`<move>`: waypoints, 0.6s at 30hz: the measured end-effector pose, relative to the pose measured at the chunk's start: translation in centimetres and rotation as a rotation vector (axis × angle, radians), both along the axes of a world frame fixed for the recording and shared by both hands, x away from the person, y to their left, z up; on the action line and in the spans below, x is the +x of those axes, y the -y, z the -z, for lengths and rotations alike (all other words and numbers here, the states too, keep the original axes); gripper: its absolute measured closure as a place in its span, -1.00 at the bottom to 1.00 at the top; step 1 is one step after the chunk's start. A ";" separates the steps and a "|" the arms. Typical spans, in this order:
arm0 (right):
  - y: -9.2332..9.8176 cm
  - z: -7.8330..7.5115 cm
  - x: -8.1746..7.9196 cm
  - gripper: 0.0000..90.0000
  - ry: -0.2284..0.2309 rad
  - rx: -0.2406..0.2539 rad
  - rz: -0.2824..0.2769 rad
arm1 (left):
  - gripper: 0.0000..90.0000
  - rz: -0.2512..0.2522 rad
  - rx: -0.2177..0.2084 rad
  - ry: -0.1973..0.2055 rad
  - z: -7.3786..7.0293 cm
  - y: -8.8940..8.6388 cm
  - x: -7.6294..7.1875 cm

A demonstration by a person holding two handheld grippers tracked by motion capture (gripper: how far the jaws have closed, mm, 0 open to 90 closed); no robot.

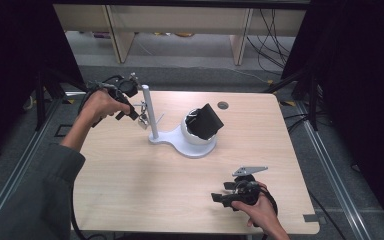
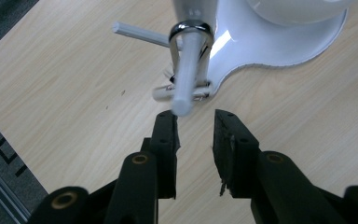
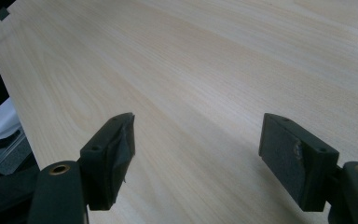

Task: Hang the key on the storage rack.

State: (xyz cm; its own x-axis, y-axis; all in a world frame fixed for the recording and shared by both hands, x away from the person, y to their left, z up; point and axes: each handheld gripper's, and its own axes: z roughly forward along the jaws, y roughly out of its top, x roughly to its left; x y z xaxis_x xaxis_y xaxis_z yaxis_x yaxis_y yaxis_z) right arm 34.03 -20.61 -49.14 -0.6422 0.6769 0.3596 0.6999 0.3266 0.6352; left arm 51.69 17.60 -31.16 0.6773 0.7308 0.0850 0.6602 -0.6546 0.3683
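Note:
A white stand has an upright post [image 1: 147,112] on a flat base [image 1: 172,140] and a round bowl [image 1: 196,139] with a black object [image 1: 207,121] sticking out of it. In the left gripper view a shiny metal ring [image 2: 191,28] hangs around a white peg [image 2: 185,74] that points toward the camera. My left gripper [image 2: 196,116] [image 1: 139,116] is open by a narrow gap just short of the peg's tip, with nothing between the pads. My right gripper [image 1: 221,191] [image 3: 196,126] rests wide open over bare wood near the table's front right.
The light wooden table [image 1: 130,180] has a round cable hole [image 1: 223,105] at the back and grey tape [image 1: 310,218] at its front right corner. Dark frame posts flank the table. Shelving and cables [image 1: 270,45] lie beyond the far edge.

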 end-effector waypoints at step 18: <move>0.2 -0.1 0.1 -0.38 0.002 0.000 0.000 | -0.32 -0.016 -0.108 0.015 2.0 -1.0 -3.6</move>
